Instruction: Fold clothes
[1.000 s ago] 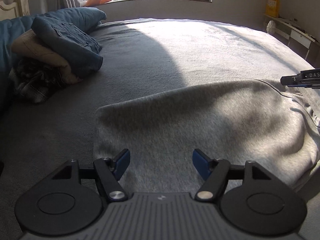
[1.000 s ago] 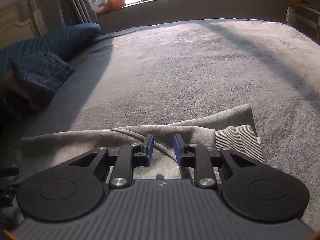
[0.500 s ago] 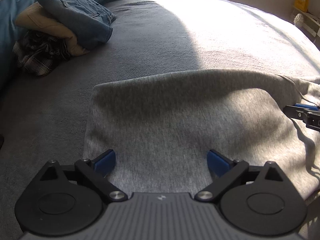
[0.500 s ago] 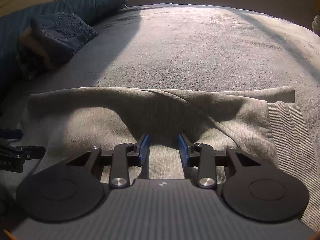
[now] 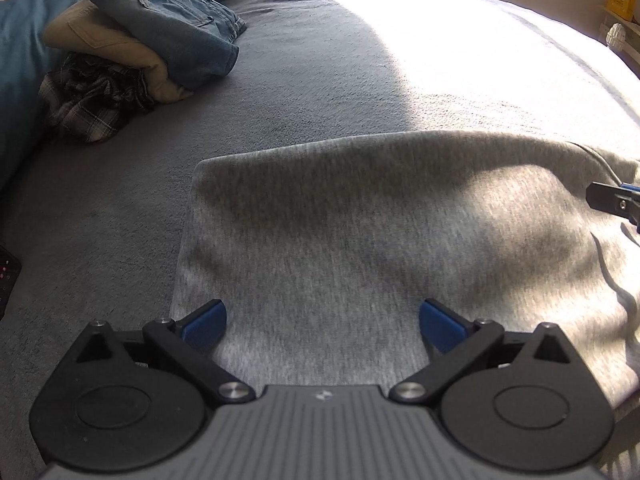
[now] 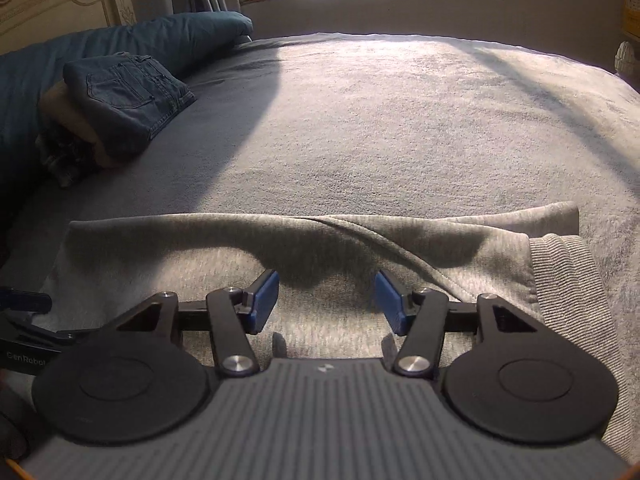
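**Both tongs loose above the grey sweatshirt**

Left gripper (image 5: 322,322) hangs spread wide, gripping nothing. Right gripper (image 6: 326,300) is opening, its pads clear of the cloth. Below both, the folded grey sweatshirt (image 5: 380,232) lies flat on the bed (image 6: 400,120).

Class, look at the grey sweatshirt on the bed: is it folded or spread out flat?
Folded. The grey sweatshirt lies as a compact rectangle on the bed, a layer doubled across its top and the ribbed hem at one end.
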